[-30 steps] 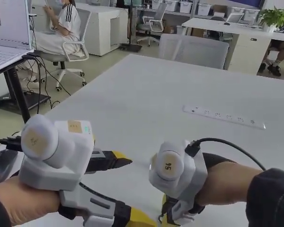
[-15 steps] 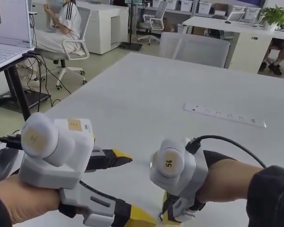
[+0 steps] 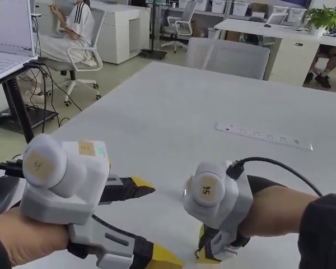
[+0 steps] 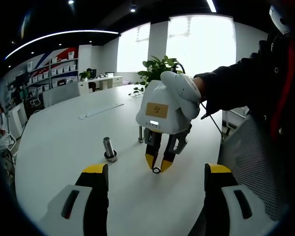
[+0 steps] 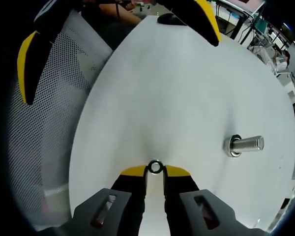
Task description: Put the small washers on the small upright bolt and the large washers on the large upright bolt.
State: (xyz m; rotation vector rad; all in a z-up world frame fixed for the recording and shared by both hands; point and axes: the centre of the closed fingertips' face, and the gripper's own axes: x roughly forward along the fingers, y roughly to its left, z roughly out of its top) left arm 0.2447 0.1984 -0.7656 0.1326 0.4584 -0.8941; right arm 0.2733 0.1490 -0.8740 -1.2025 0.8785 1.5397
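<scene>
Well, my right hand is bent down at the wrist, so my right gripper (image 5: 155,171) points almost straight at the table (image 3: 173,106). Its jaws are pinched together on a washer (image 5: 155,167), which sits flat-on between the yellow tips. I cannot tell whether the washer touches the tabletop.

My left hand lies low and roughly level. It aims my left gripper (image 3: 159,224) sideways across at the right one, with its two jaws spread wide and nothing between them.

In the left gripper view the large bolt (image 4: 108,146) stands upright on the table just beside the right gripper's tips, and a second washer (image 4: 110,158) sits around its foot. The small bolt (image 4: 140,133) stands upright a little farther off, partly behind the right gripper's body. A power strip (image 3: 263,136) lies on the table well beyond both hands.
</scene>
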